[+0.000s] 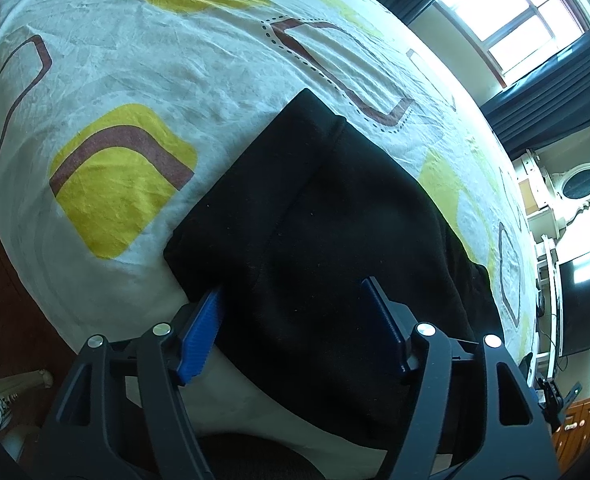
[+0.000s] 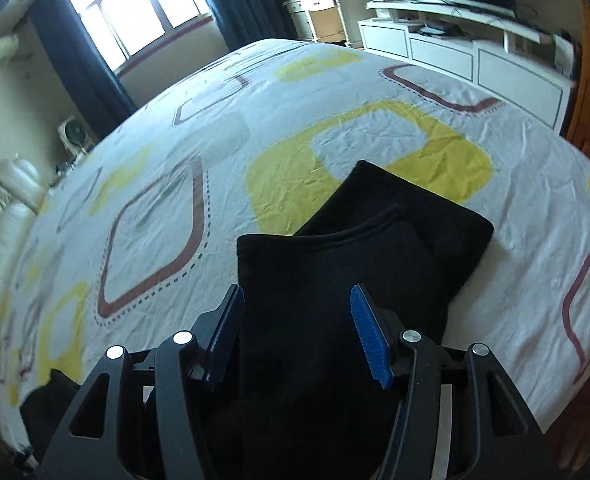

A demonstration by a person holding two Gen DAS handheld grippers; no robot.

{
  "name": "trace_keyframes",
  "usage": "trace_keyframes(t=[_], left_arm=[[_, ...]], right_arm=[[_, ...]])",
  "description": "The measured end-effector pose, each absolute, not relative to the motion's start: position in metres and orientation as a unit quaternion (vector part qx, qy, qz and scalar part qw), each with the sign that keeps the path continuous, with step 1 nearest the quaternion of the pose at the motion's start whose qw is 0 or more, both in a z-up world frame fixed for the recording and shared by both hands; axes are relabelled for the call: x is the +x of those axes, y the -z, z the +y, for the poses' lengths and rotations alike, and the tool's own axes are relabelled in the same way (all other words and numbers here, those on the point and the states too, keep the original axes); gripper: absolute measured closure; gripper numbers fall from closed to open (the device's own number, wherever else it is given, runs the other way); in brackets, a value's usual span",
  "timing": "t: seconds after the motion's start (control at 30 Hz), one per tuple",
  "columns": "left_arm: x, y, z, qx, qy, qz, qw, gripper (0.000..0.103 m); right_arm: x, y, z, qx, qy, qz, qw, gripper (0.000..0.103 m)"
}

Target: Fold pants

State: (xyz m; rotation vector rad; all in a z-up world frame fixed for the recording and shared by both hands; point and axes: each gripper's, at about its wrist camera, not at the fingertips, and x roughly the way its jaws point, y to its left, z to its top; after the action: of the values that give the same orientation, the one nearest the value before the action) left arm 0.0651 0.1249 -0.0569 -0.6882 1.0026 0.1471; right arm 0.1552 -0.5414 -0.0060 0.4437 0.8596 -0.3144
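Black pants (image 1: 315, 220) lie folded in layers on a bed sheet (image 1: 135, 80) with yellow and maroon shapes. In the left wrist view my left gripper (image 1: 295, 292) is open, its blue pads spread just above the near part of the pants. In the right wrist view the pants (image 2: 335, 260) show two stacked layers with a hem on top. My right gripper (image 2: 295, 296) is open over the near edge of the pants, nothing between its pads.
The bed sheet (image 2: 175, 160) spreads wide around the pants. A white cabinet (image 2: 455, 52) and a television stand beyond the bed's far edge. A window with dark curtains (image 2: 135, 12) is at the back. A padded headboard (image 2: 3, 200) is at left.
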Motion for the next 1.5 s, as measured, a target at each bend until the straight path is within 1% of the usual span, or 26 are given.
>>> trace_keyframes(t=[0.13,0.17,0.2,0.23,0.27,0.33,0.37,0.57,0.67,0.77,0.97,1.07,1.13,1.23,1.37,1.4,1.43,1.47,1.5], left_arm=[[0.066,0.057,0.125,-0.322,-0.067,0.471,0.818,0.034],[0.066,0.057,0.126,-0.324,-0.067,0.471,0.818,0.034],[0.066,0.057,0.127,-0.326,-0.066,0.471,0.817,0.034],[0.066,0.057,0.127,-0.327,-0.066,0.471,0.817,0.034],[0.066,0.058,0.128,-0.329,-0.065,0.471,0.816,0.034],[0.066,0.058,0.128,-0.332,-0.065,0.470,0.815,0.034],[0.066,0.058,0.129,-0.332,-0.065,0.470,0.815,0.034],[0.065,0.058,0.131,-0.334,-0.065,0.470,0.815,0.034],[0.065,0.058,0.132,-0.336,-0.064,0.469,0.814,0.034],[0.064,0.057,0.131,-0.334,-0.066,0.469,0.815,0.034],[0.063,0.057,0.130,-0.332,-0.066,0.469,0.816,0.034],[0.063,0.056,0.130,-0.332,-0.066,0.468,0.816,0.034],[0.062,0.056,0.130,-0.330,-0.066,0.467,0.817,0.034],[0.061,0.055,0.128,-0.326,-0.067,0.467,0.819,0.034],[0.063,0.054,0.123,-0.315,-0.069,0.471,0.821,0.034],[0.063,0.054,0.123,-0.315,-0.069,0.472,0.821,0.034],[0.063,0.054,0.124,-0.317,-0.068,0.472,0.820,0.034],[0.063,0.054,0.125,-0.321,-0.067,0.472,0.818,0.034],[0.064,0.054,0.127,-0.326,-0.067,0.472,0.816,0.034]], right_arm=[[0.189,0.016,-0.514,0.130,0.179,0.462,0.859,0.047],[0.194,0.020,-0.512,0.119,0.186,0.470,0.854,0.049],[0.197,0.023,-0.513,0.113,0.191,0.480,0.849,0.053],[0.198,0.026,-0.514,0.108,0.194,0.491,0.842,0.070],[0.199,0.029,-0.517,0.109,0.194,0.498,0.838,0.083],[0.194,0.032,-0.527,0.121,0.203,0.504,0.831,0.091],[0.188,0.031,-0.531,0.129,0.205,0.500,0.831,0.093],[0.125,0.006,-0.577,0.253,0.193,0.430,0.845,0.095],[0.080,0.000,-0.606,0.309,0.199,0.395,0.842,0.095],[0.033,0.008,-0.636,0.362,0.217,0.370,0.827,0.095],[-0.041,0.067,-0.683,0.478,0.249,0.357,0.763,0.096],[-0.062,0.085,-0.691,0.537,0.233,0.315,0.747,0.097],[-0.065,0.083,-0.692,0.540,0.239,0.302,0.748,0.097],[-0.065,0.066,-0.694,0.506,0.260,0.287,0.771,0.097],[-0.063,0.074,-0.701,0.512,0.266,0.300,0.759,0.096],[-0.067,0.078,-0.703,0.522,0.272,0.297,0.752,0.093],[-0.075,0.080,-0.706,0.529,0.295,0.288,0.742,0.081],[-0.086,0.081,-0.711,0.531,0.327,0.276,0.731,0.064],[-0.098,0.080,-0.716,0.533,0.366,0.262,0.717,0.058]])
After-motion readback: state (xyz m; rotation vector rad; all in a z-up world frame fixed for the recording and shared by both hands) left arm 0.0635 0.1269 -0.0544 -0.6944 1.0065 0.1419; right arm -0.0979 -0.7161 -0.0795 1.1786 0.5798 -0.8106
